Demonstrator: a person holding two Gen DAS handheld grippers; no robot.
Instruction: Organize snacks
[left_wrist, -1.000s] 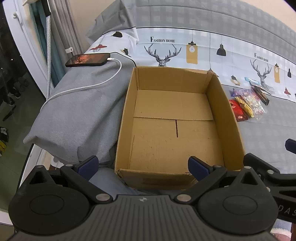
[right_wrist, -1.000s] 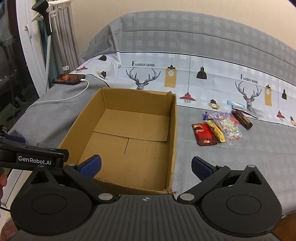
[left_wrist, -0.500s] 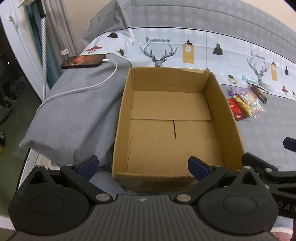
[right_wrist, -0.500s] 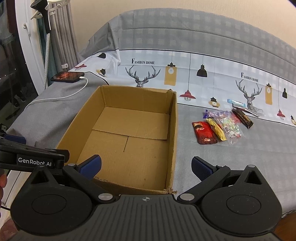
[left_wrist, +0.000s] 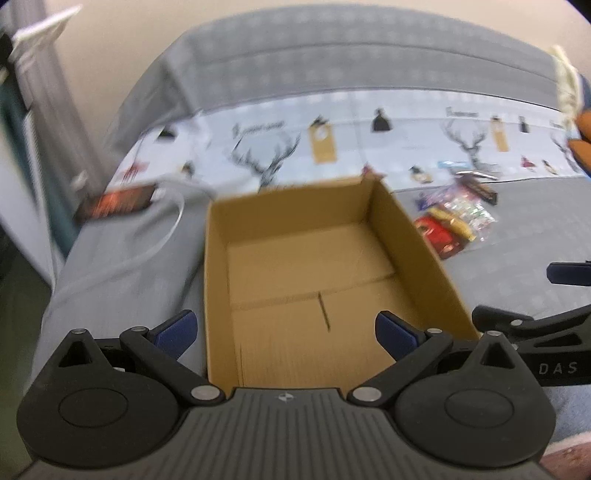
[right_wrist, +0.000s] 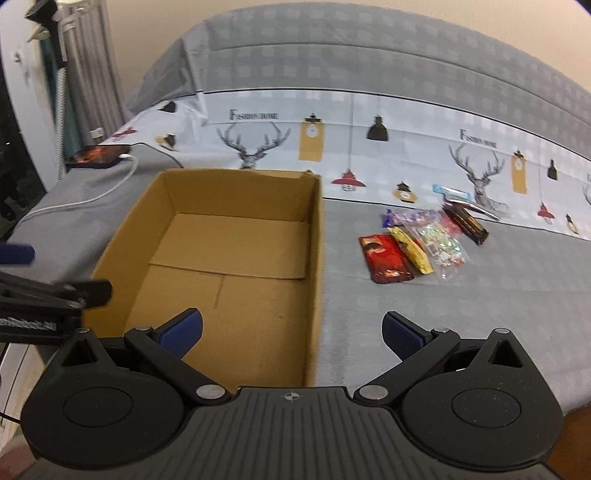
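Two "Fashion Home" prints on bedsheet (right_wrist: 369, 147); snacks' labels unreadable.

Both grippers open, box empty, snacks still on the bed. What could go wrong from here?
1. The snacks overlap: the yellow packet lies between and against the red packet and the clear candy bag, so the right gripper may pinch two at once or drag a neighbour.
2. The cardboard box sits on soft bedding, so a bump on its wall could shift or tip it.
3. The left gripper view is motion-blurred, so aiming from it is unreliable.
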